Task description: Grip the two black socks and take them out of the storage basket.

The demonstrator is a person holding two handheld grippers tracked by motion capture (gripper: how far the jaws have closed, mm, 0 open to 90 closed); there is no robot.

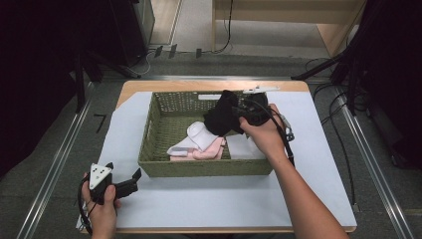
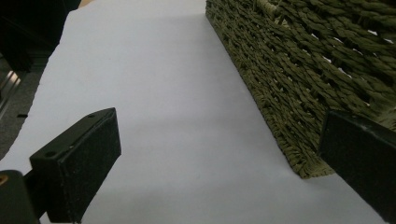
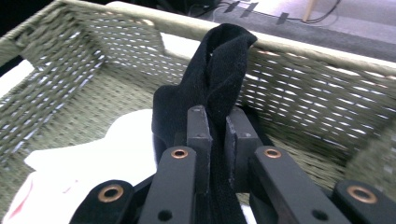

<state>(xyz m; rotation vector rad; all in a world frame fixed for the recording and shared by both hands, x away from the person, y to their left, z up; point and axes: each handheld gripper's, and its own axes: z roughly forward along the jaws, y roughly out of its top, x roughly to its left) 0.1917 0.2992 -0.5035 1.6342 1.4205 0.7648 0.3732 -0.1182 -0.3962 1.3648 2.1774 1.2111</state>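
One woven basket sits mid-frame in the high view on a white sheet, with a white sock and a pink cloth lying inside. Above its upper right, the right gripper pinches a black sock, jaws closed on the fabric. If the sock is bound for the basket, lower it onto bare weave before letting go. At lower left, the left gripper rests with jaws wide apart, holding nothing.
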